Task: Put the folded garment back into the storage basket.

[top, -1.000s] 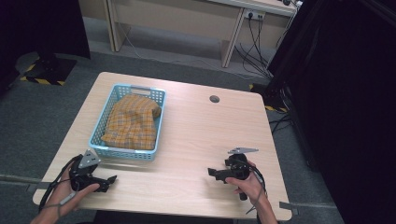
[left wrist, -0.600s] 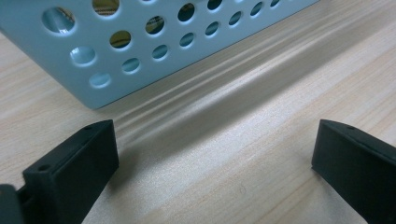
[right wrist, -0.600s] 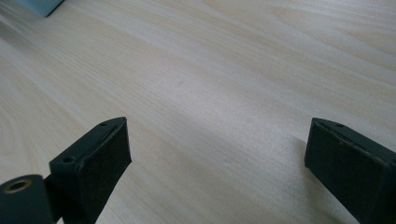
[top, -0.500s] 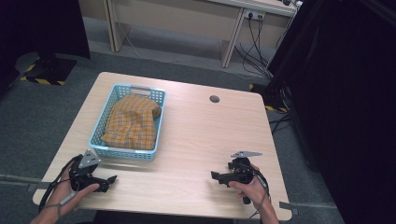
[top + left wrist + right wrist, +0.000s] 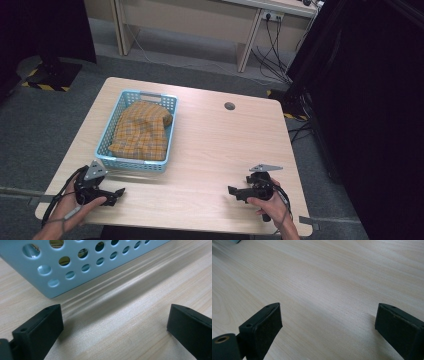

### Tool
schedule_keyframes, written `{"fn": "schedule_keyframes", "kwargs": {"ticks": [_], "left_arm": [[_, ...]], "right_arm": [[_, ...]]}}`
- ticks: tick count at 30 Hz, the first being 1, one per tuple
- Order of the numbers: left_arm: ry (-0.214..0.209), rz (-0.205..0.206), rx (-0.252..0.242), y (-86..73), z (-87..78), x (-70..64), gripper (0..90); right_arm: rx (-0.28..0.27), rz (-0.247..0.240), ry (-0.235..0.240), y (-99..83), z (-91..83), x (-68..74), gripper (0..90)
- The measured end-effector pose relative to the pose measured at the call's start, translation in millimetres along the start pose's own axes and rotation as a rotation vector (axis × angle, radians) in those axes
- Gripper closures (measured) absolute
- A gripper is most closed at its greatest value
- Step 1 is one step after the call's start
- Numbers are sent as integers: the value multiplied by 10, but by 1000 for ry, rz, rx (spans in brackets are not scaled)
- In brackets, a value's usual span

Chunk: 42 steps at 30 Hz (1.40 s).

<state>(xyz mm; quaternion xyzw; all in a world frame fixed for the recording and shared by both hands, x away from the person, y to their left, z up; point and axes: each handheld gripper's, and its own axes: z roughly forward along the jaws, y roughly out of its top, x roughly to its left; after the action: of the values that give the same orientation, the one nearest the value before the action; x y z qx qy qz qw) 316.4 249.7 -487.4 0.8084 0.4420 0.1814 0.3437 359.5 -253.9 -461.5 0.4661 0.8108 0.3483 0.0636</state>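
Both jaws spread wide, nothing held: left gripper sits at 7 o'clock on the table, just beside the blue basket holding the checked cloth; right gripper at 5 o'clock.

Round grommet hole in tabletop

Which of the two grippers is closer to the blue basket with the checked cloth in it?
The left gripper. It sits just off the blue basket by its near corner, fingers open. The right gripper rests far across the table, also open.
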Motion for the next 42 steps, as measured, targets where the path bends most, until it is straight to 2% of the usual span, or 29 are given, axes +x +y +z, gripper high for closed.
{"fn": "schedule_keyframes", "kwargs": {"ticks": [42], "left_arm": [[1, -1, -2, -4, -2, -2, 0]], "right_arm": [[-4, -5, -11, -221, -130, 41, 77]]}}
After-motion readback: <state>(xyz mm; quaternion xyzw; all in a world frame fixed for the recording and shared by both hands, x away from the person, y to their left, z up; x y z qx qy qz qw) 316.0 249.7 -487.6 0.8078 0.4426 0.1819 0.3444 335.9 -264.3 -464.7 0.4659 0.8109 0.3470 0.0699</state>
